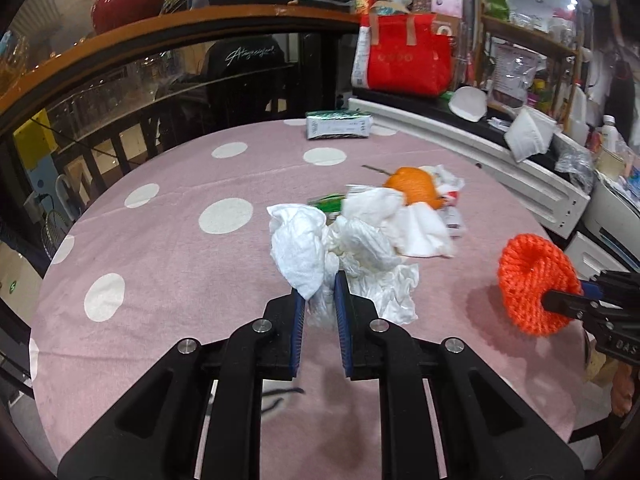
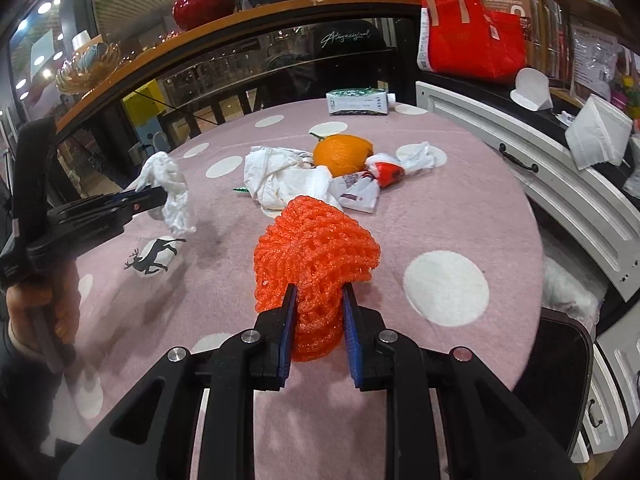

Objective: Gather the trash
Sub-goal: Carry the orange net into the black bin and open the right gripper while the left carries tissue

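My left gripper (image 1: 320, 284) is shut on a crumpled white tissue (image 1: 304, 248) and holds it above the pink dotted tablecloth (image 1: 168, 272); it also shows in the right wrist view (image 2: 170, 184). My right gripper (image 2: 318, 292) is shut on an orange foam fruit net (image 2: 316, 248), lifted off the cloth; the net also shows in the left wrist view (image 1: 532, 284). On the table lie more white tissues (image 2: 280, 180), an orange (image 2: 342, 154), a red-and-white wrapper (image 2: 384, 170) and a small white packet (image 2: 356, 194).
A green-and-white carton (image 2: 358, 102) lies at the table's far edge. A white cabinet (image 2: 560, 184) runs along the right with a red bag (image 2: 472, 36) and face masks (image 2: 596, 136) on top. A wooden railing (image 2: 240, 24) stands behind.
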### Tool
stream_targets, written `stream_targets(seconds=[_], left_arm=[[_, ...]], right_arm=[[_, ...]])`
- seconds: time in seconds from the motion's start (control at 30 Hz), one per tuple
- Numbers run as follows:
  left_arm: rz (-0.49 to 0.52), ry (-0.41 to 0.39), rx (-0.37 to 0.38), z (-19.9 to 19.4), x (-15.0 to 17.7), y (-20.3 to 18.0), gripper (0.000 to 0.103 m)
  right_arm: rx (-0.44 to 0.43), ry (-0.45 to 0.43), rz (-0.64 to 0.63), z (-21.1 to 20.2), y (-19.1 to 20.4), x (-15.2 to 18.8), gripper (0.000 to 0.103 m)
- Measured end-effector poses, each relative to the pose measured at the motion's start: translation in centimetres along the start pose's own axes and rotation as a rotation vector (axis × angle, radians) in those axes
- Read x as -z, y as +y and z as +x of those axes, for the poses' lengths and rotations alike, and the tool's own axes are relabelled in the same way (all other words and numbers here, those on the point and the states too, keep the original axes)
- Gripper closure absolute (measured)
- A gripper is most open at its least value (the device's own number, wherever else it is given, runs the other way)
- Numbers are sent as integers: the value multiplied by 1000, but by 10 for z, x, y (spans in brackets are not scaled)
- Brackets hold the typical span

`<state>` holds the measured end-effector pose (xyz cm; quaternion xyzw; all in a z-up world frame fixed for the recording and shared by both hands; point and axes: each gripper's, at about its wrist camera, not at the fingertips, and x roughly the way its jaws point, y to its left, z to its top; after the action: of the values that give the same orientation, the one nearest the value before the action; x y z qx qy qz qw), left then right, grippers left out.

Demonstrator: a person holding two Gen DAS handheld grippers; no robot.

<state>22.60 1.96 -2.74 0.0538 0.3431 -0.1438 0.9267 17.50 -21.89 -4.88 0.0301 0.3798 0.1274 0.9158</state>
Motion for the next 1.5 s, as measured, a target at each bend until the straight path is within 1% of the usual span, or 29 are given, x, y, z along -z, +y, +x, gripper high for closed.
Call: stream_targets(seconds=[0.17, 0.37, 0.5, 0.6, 0.8, 0.87, 1.07, 1.13, 1.3, 1.43, 1.5], left_arm=[[20, -11, 74, -16, 6, -33, 87], [84, -27, 137, -26, 10, -81, 87], [115, -18, 191, -27, 13, -113, 87], [133, -14, 218, -27, 14, -131, 87], [168, 3, 264, -26, 18, -168, 87], [181, 4, 276, -25, 18, -179, 87], [209, 17, 316, -23, 20, -212, 87], [221, 26, 331, -22, 21, -222, 87], [232, 60, 376, -13, 24, -245, 87], [250, 71, 395, -8, 26, -262, 87], [258, 81, 409, -5, 26, -271, 87]], right_arm=[[34, -21, 22, -24, -15, 11, 81], [101, -47, 93, -52, -47, 29, 81], [146, -44, 121, -65, -66, 42, 81], [182, -39, 149, -73, -82, 53, 81], [265, -18, 256, -84, -123, 80, 81], [285, -13, 281, -85, -135, 86, 81], [398, 8, 308, -83, -163, 103, 81], [428, 33, 308, -78, -170, 108, 81], [425, 95, 369, -64, -189, 123, 81], [419, 112, 380, -58, -192, 129, 81], [428, 122, 383, -55, -194, 132, 78]])
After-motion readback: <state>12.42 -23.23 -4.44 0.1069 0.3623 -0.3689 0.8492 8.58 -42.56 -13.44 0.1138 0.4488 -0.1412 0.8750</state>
